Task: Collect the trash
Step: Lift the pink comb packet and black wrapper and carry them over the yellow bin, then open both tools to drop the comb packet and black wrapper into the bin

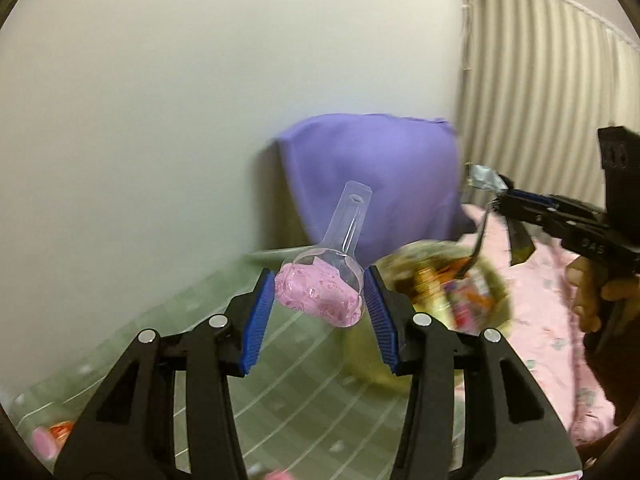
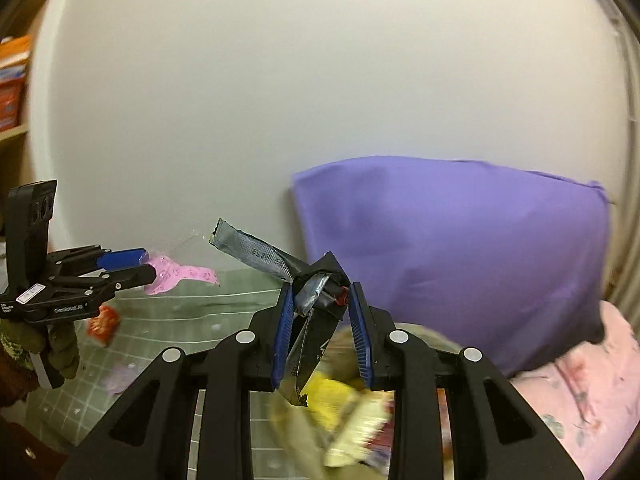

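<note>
My left gripper point(image 1: 320, 292) is shut on a clear plastic blister pack point(image 1: 324, 292) with a pink insert; its clear neck sticks up and away. The right wrist view shows that same left gripper point(image 2: 147, 265) at the left with the pink pack point(image 2: 180, 274) held above the mat. My right gripper point(image 2: 320, 300) is shut on a crumpled black and silver wrapper point(image 2: 256, 254), one strip jutting up to the left. In the left wrist view the right gripper point(image 1: 502, 196) comes in from the right with the wrapper point(image 1: 486, 178). A blurred yellowish basket point(image 1: 500, 280) of wrappers lies under both grippers.
A purple pillow point(image 2: 452, 248) leans on the white wall, beside a pink blanket point(image 2: 580, 392). The green checked mat point(image 1: 300, 380) carries a red wrapper point(image 2: 104, 324) and a pale purple scrap point(image 2: 120, 376). A shelf point(image 2: 12, 92) stands far left. A curtain point(image 1: 540, 100) hangs at the right.
</note>
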Tool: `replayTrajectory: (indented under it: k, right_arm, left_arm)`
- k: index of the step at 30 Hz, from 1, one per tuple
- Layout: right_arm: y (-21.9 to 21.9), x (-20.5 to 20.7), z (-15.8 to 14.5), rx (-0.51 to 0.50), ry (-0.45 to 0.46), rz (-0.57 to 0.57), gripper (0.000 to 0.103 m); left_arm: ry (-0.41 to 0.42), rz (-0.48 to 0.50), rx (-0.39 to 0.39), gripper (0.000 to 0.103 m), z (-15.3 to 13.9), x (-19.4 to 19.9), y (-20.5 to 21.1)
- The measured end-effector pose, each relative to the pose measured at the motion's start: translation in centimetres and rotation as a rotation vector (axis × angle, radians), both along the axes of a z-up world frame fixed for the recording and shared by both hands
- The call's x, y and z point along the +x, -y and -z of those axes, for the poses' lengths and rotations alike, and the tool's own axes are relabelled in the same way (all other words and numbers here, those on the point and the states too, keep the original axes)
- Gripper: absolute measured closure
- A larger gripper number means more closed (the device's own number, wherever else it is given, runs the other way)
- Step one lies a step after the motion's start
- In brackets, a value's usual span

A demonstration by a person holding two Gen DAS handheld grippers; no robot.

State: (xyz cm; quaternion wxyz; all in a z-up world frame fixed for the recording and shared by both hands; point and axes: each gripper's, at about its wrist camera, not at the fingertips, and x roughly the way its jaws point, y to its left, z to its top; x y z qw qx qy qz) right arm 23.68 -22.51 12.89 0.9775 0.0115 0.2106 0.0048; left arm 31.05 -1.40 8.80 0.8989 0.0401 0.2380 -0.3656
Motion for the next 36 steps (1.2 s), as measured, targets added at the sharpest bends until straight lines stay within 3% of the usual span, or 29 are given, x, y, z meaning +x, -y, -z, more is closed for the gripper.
replayTrajectory:
  k: [6,8,13,17,21,25,31,36]
  right_arm:
    - [6.1,-1.3,0.0,0.031,-0.047,0.159,0.076]
    - [7.4,-1.2,0.6,0.058,-0.065,0.189,0.076]
    - [10.3,-1.1,3.3,0.112,-0.128,0.242,0.076]
    - [10.5,-0.8,5.8,0.141,-0.194,0.242,0.076]
    - [8.7,-0.9,8.0,0.133,-0.245,0.219,0.076]
    - [7.7,-0.4,9.3,0.147,-0.265,0.199,0.073]
    - [6.2,1.5,11.2,0.123,-0.316,0.164,0.063]
    - [4.0,2.3,11.2,0.066,-0.328,0.142,0.062]
  left_arm:
    - [-0.048,0.171,-0.007,0.059,0.7,0.7,7.1]
    - [-0.101,0.224,0.001,0.059,1.9,1.5,9.9]
    - [-0.271,0.276,0.015,0.059,6.3,4.4,15.4]
    - [-0.349,0.288,0.024,0.059,8.8,6.3,17.7]
    - [-0.406,0.263,-0.043,0.054,8.9,7.6,16.5]
    - [-0.379,0.180,-0.088,0.050,7.3,7.8,13.7]
    - [-0.264,0.065,-0.046,0.042,5.5,5.4,8.5]
    - [-0.250,-0.035,-0.037,0.040,5.7,4.1,2.8]
